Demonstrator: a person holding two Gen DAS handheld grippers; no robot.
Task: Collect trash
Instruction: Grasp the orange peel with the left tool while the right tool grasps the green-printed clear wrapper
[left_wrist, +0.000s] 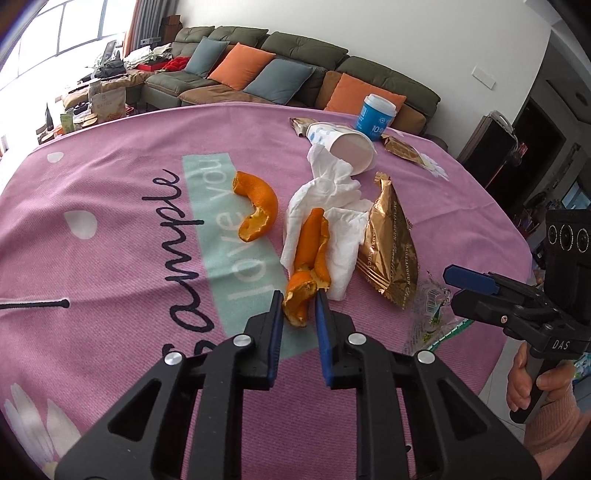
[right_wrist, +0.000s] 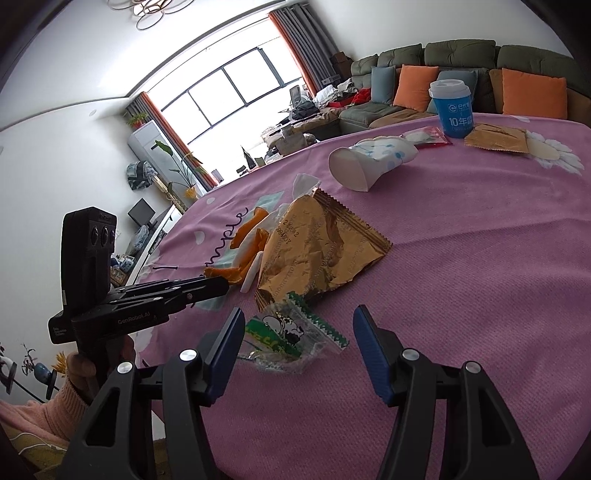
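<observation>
My left gripper (left_wrist: 298, 295) is shut on the near end of a long orange peel (left_wrist: 308, 266) that lies partly on a crumpled white tissue (left_wrist: 325, 206). A second curled orange peel (left_wrist: 256, 205) lies to the left on the pink tablecloth (left_wrist: 110, 240). A gold snack wrapper (left_wrist: 389, 240) lies right of the tissue. My right gripper (right_wrist: 299, 317) is open, its fingers on either side of a clear wrapper with green print (right_wrist: 284, 338) near the table's edge. A tipped white paper cup (right_wrist: 369, 162) lies further back.
An upright blue cup with a white lid (right_wrist: 452, 107), a red-and-white packet (right_wrist: 426, 137) and a flat brown wrapper (right_wrist: 496, 138) stand at the far side. A sofa with orange and blue cushions (left_wrist: 295, 62) is behind the table. The table's edge runs close by the right gripper.
</observation>
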